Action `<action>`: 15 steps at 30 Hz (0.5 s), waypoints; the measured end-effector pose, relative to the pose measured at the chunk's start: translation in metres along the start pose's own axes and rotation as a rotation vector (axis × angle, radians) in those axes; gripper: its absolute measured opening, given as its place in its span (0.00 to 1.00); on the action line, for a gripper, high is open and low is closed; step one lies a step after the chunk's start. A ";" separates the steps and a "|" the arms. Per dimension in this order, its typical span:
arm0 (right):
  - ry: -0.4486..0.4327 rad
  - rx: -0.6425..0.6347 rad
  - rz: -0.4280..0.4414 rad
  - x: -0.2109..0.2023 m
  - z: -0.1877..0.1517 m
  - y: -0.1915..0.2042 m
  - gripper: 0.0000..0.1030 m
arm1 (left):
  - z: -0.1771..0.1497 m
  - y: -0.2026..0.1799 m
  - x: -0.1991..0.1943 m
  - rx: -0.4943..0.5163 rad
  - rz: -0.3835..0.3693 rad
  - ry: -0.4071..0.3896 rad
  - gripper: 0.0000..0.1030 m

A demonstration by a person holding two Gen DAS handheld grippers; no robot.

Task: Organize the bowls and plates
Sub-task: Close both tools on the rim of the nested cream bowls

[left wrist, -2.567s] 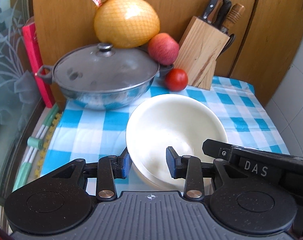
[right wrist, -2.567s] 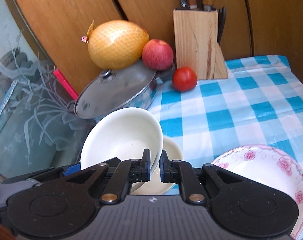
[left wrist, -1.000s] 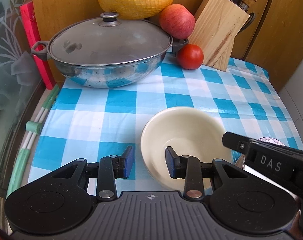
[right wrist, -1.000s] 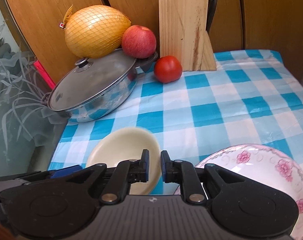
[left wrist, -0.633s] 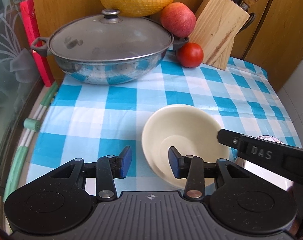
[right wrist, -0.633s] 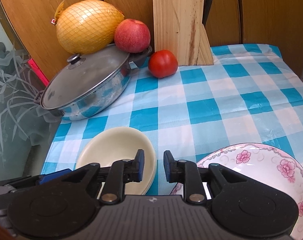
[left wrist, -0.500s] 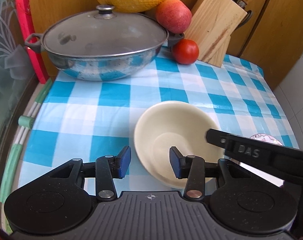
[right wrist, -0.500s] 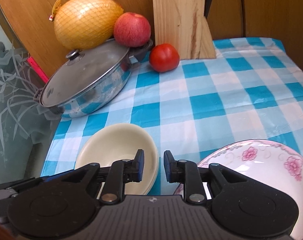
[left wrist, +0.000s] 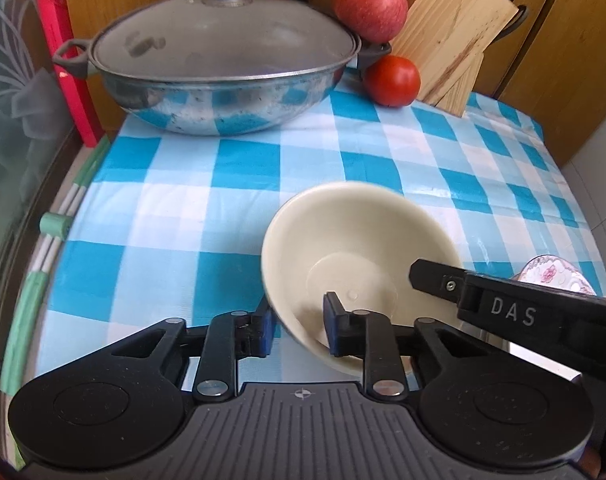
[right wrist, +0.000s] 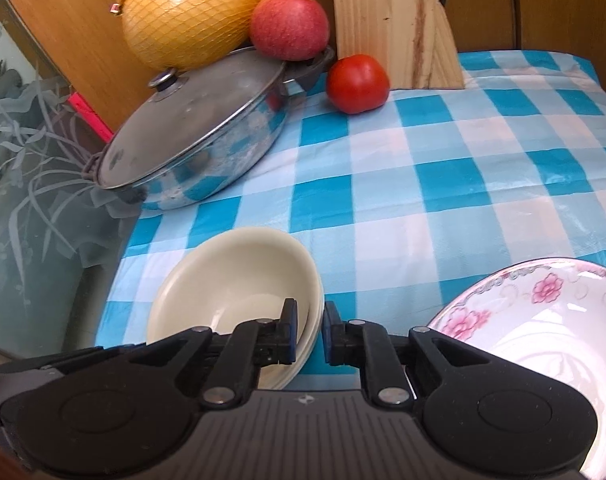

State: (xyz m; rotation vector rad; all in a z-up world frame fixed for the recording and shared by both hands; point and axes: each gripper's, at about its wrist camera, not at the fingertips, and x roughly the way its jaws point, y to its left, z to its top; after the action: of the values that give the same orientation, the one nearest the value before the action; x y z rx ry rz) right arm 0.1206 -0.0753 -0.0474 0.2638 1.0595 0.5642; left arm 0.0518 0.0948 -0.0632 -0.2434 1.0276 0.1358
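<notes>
The left claw straddles the near rim of the cream bowl, jaws apart. The right claw is slightly parted, gripping nothing, beside the bowl.

Bare checked cloth lay open in the middle and right, while the lidded pan, tomato and knife block walled the back, with cream bowls and a flowered bowl crowding the near edge
</notes>
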 end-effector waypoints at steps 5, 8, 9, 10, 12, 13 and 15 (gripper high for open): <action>0.008 -0.043 0.036 -0.005 -0.008 0.019 0.13 | -0.012 0.009 -0.015 0.019 0.018 -0.018 0.39; 0.033 -0.061 0.041 -0.001 -0.013 0.024 0.14 | -0.018 0.014 -0.016 0.030 0.035 -0.010 0.40; 0.046 -0.059 0.048 0.001 -0.015 0.025 0.15 | -0.019 0.017 -0.015 0.022 0.033 -0.004 0.42; 0.047 -0.058 0.050 0.002 -0.016 0.025 0.15 | -0.021 0.021 -0.015 0.010 0.024 0.002 0.42; 0.044 -0.064 0.052 0.002 -0.017 0.025 0.16 | -0.023 0.027 -0.015 -0.004 0.013 0.009 0.45; 0.036 -0.057 0.054 0.001 -0.017 0.023 0.16 | -0.024 0.029 -0.015 -0.007 0.021 0.006 0.47; 0.031 -0.047 0.051 0.000 -0.017 0.021 0.17 | -0.025 0.032 -0.015 -0.011 0.044 -0.003 0.48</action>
State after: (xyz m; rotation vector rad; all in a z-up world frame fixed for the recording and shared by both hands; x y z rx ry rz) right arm 0.0998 -0.0587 -0.0458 0.2420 1.0707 0.6395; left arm 0.0158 0.1188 -0.0667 -0.2307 1.0293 0.1814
